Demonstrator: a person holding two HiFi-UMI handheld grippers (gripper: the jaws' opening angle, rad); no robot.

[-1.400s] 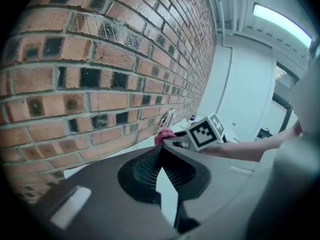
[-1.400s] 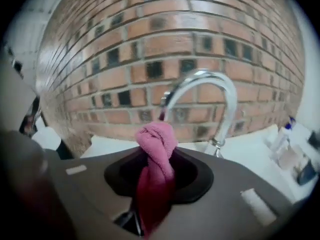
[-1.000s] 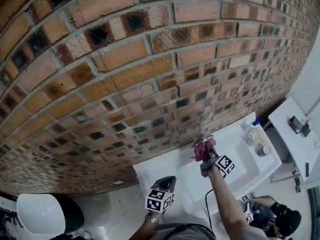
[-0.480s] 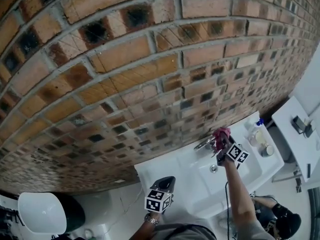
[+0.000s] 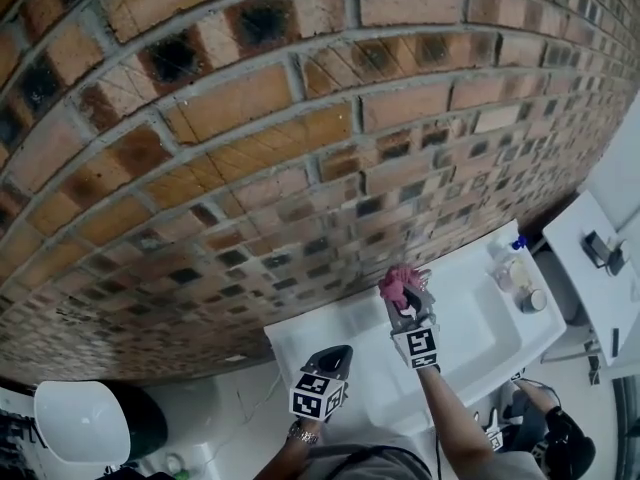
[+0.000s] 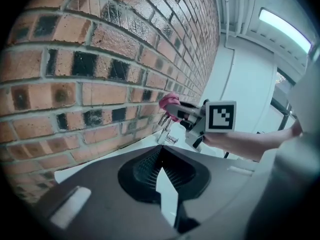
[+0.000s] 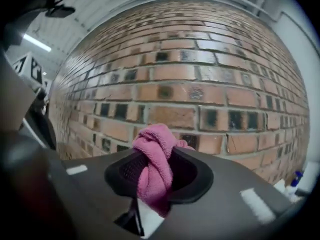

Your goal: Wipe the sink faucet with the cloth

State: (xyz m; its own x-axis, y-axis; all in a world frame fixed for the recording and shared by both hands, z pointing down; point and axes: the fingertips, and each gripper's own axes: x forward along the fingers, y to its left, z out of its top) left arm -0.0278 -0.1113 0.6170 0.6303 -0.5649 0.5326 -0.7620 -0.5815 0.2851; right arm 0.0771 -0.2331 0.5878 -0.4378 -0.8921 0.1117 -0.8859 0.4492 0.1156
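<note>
a white sink (image 5: 490, 343) was seen from steeply above, set against a wall of red and dark bricks (image 5: 250, 138). a chrome faucet (image 6: 164, 130) was mounted at the back of the sink, close to the bricks. the right gripper (image 5: 404, 300) was held out over the basin, just in front of the faucet, by a bare forearm. its jaws were closed on a bunched pink cloth (image 7: 156, 156), which was pinched between them and bulged out past their tips. in the left gripper view the cloth was shown at the top of the faucet, directly above the chrome body; whether it was pressed onto the metal could not be told. the left gripper (image 6: 161, 152) was held well to the left of the faucet and lower in the head view, off the sink's near left corner. its fingertips were brought together, and nothing was caught between them. to the right of the faucet, a bottle with a blue cap (image 5: 506, 252) and a small round container (image 5: 530, 300) were set on the sink's rim. further right of the faucet, beyond the sink, a white counter (image 5: 590, 278) was seen with small dark objects on it. far to the left of the faucet, low in the head view, a white toilet (image 5: 85, 426) was visible.
</note>
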